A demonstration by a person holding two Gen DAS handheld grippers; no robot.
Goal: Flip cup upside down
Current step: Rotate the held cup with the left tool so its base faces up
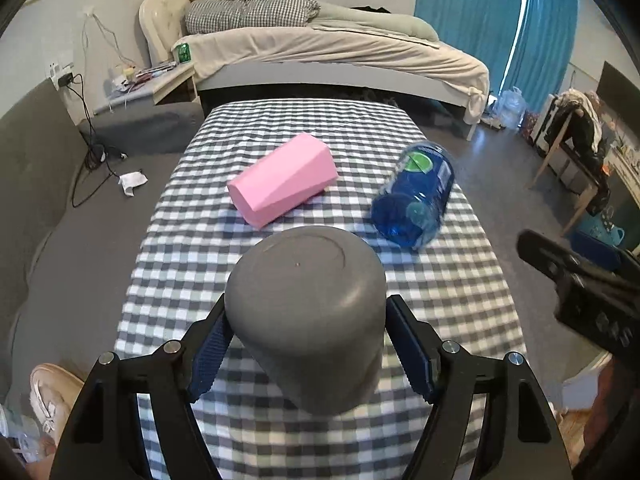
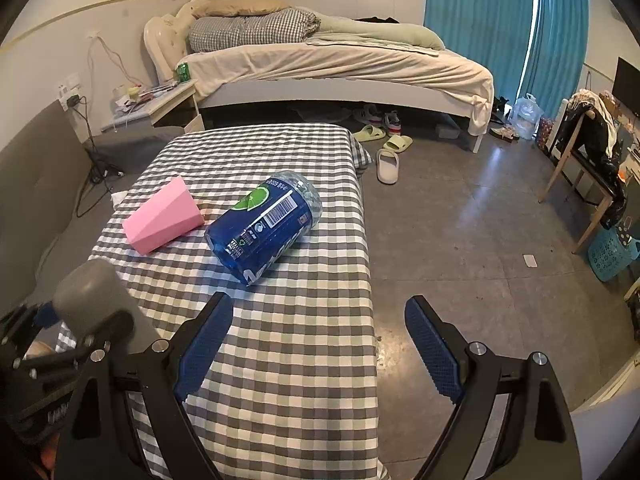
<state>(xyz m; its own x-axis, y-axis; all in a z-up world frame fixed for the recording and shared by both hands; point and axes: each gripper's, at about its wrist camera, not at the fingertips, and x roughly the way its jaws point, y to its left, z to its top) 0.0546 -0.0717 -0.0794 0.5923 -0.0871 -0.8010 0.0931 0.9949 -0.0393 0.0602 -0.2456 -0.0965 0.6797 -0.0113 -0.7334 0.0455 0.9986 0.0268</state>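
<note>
A grey cup stands upside down, base up, between the blue pads of my left gripper, which is shut on its sides just over the checked table. The cup also shows at the left of the right wrist view, held by the left gripper. My right gripper is open and empty above the table's right edge; it shows as a dark shape at the right of the left wrist view.
A pink faceted cup lies on its side mid-table. A blue plastic bottle lies on its side to its right. Beyond are a bed, slippers on the floor and a chair.
</note>
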